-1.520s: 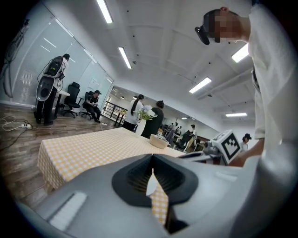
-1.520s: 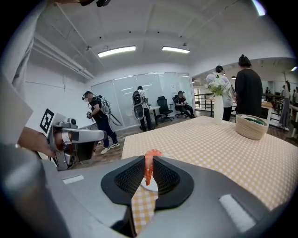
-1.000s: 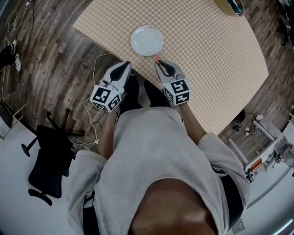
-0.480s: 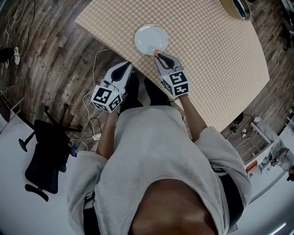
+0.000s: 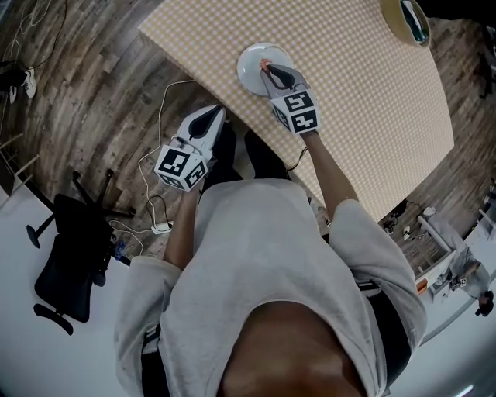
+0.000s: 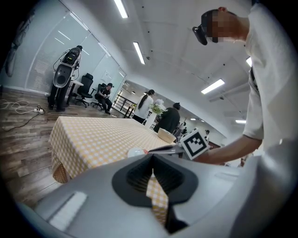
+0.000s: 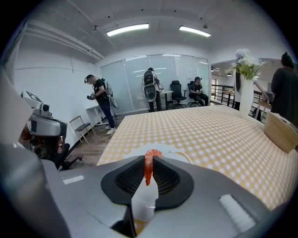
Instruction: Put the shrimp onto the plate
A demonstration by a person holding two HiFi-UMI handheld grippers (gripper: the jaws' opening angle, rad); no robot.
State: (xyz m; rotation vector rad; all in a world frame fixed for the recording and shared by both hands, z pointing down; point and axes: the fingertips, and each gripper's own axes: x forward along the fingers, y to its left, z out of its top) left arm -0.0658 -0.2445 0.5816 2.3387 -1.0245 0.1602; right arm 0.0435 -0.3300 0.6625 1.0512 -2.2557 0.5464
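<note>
A small white plate (image 5: 252,70) sits on the checked tablecloth near the table's near corner. My right gripper (image 5: 266,68) reaches over the plate's near right part, shut on an orange-red shrimp (image 5: 265,63). In the right gripper view the shrimp (image 7: 148,168) hangs upright between the dark pads (image 7: 165,179), its top curling over them, with the plate (image 7: 176,152) just beyond and below. My left gripper (image 5: 211,113) stays off the table beside my body, jaws together with nothing in them. From the left gripper view the plate (image 6: 135,152) and the right gripper (image 6: 160,149) show ahead.
The yellow-checked table (image 5: 364,93) stretches away to the right. A woven basket (image 5: 408,17) sits at its far edge, also seen as basket (image 7: 282,132) beside a vase of flowers (image 7: 245,88). Cables (image 5: 159,124) and an office chair (image 5: 66,267) are on the wooden floor. People stand in the background.
My right gripper has carried the shrimp forward from the table's near edge to above the plate. The left gripper has stayed where it was.
</note>
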